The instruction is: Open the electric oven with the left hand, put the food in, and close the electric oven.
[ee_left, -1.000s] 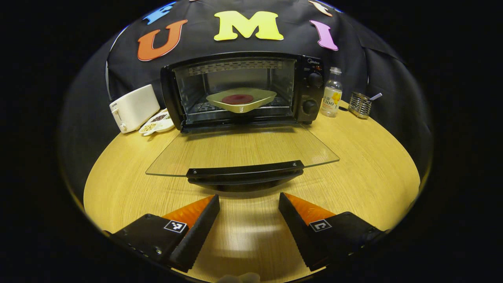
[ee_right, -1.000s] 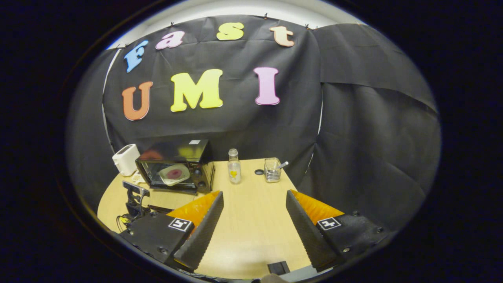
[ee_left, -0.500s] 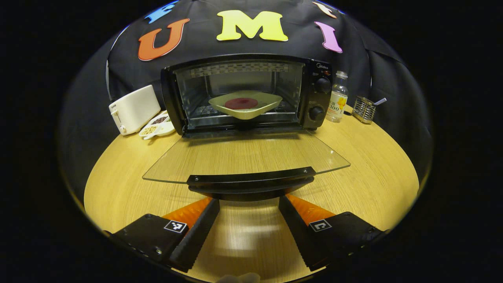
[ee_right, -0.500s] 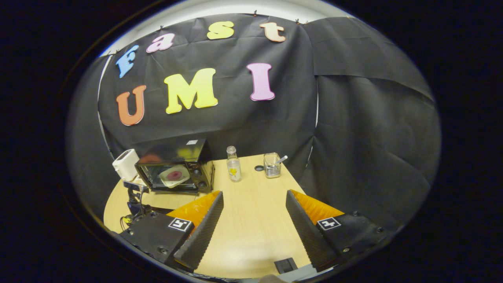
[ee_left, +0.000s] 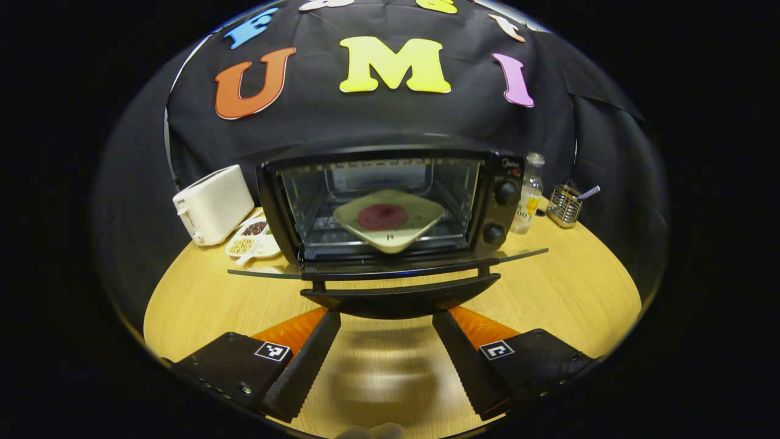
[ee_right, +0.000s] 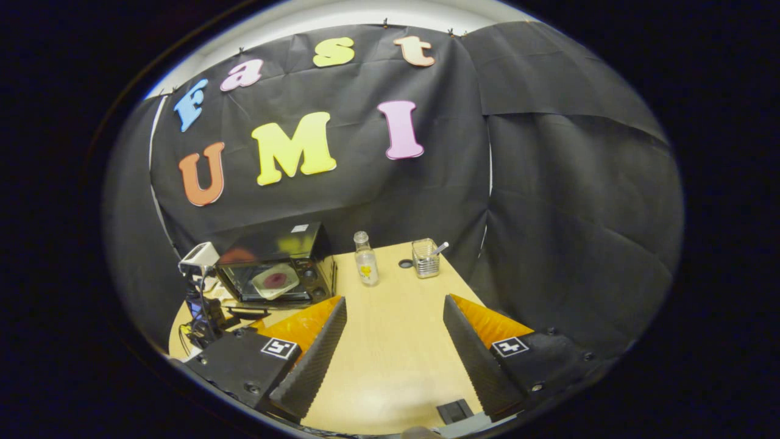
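Oven sits toward the back edge of the round wooden tabletop, and its glass door is hanging down flat, seen pretty much edge-on, with the black door handle sticking out toward the camera. Going left to right in the left gripper view: a white toaster at the back left edge, a little white divided dish with beans or seeds just beside it, then the oven with a pale square plate sitting on the rack inside, and a dark red round patty of food in the middle of that plate. Two knobs on the oven's right panel, then a clear bottle half tucked behind the oven's right side, then a wire holder with a utensil poking out near the back right edge. The left gripper is right under the door handle, fingers spread wide with nothing between them; can't tell if the tips actually touch the handle. In the right gripper view, the oven is over at the back left of the tabletop with the plate inside, the bottle and wire holder to its right. The right gripper is also spread wide, holding nothing, up above the near edge of the tabletop and well away from the oven.
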The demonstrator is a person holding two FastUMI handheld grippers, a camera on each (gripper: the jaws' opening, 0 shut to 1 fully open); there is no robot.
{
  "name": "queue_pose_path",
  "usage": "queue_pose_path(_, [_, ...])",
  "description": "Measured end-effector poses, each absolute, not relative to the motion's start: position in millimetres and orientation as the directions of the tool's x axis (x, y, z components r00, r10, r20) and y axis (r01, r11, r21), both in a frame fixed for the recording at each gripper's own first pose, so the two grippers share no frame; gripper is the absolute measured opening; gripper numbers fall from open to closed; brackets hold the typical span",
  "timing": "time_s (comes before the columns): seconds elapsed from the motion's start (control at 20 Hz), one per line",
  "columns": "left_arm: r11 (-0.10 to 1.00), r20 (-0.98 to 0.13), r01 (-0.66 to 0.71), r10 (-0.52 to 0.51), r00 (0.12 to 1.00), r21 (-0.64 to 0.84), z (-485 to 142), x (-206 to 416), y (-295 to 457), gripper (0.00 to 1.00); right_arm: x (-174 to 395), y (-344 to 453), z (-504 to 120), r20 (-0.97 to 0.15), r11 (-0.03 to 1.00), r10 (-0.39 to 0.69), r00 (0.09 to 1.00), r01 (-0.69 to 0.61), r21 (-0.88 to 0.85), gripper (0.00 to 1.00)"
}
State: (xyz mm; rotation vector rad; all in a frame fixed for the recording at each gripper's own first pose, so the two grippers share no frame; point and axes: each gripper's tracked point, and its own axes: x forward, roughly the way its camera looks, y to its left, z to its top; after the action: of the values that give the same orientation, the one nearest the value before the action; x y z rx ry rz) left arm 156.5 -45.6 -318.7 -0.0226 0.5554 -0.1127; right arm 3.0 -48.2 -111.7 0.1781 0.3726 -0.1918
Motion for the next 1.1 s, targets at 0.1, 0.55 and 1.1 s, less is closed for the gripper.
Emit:
queue_pose_path(0.1, [0.994, -0.475, 0.110, -0.107, 0.873, -0.022, -294.9, 175.3, -42.0, 0.97, 0.4, -48.5, -110.8, -0.369, 0.964, -0.159, 0.916, 0.225, 0.142, 0.96])
queue_pose_path(0.55, [0.994, -0.464, 0.103, -0.112, 0.879, -0.045, -289.1, 167.0, -40.8, 0.97, -5.3, -40.4, -104.1, -0.346, 0.968, -0.159, 0.925, 0.214, 0.127, 0.96])
queue_pose_path(1.1, [0.990, -0.419, 0.117, -0.138, 0.897, -0.075, -254.1, 114.8, -42.6, 0.97, -33.8, -9.3, -93.2, -0.335, 0.982, -0.120, 0.934, 0.160, 0.096, 0.96])
